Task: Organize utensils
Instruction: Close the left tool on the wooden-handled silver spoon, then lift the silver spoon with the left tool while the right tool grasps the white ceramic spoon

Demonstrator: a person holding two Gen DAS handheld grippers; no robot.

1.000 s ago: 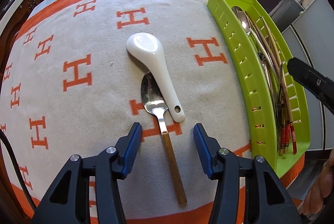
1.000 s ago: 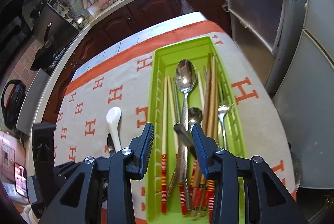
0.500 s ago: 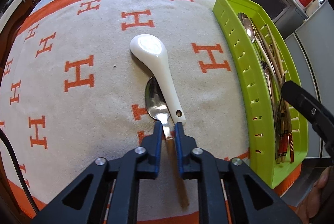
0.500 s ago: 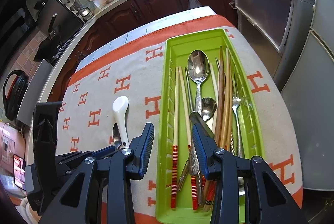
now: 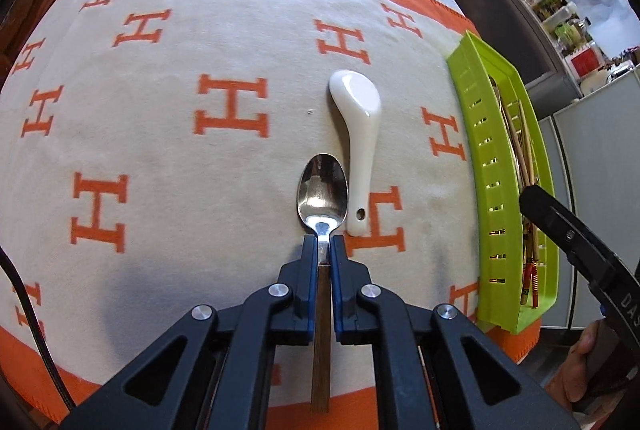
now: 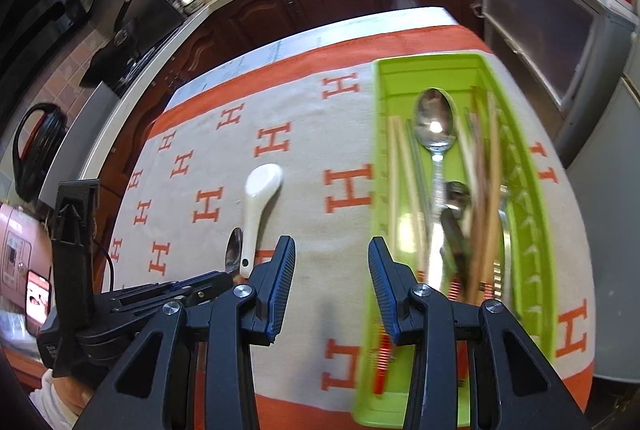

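Right gripper (image 6: 332, 284), fingers apart, hovers beside the green tray (image 6: 532, 189) of utensils.

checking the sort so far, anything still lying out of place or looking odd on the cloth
Yes: the white ceramic spoon lies loose on the cloth, outside the green tray where the other utensils sit. The metal spoon beside it is also outside, but the left gripper is shut on its neck. Nothing looks spilled or broken.

A table under a beige cloth (image 5: 168, 157) (orange H pattern) carries a white ceramic spoon (image 5: 357, 117) and a green tray (image 5: 480, 149) at its right edge.
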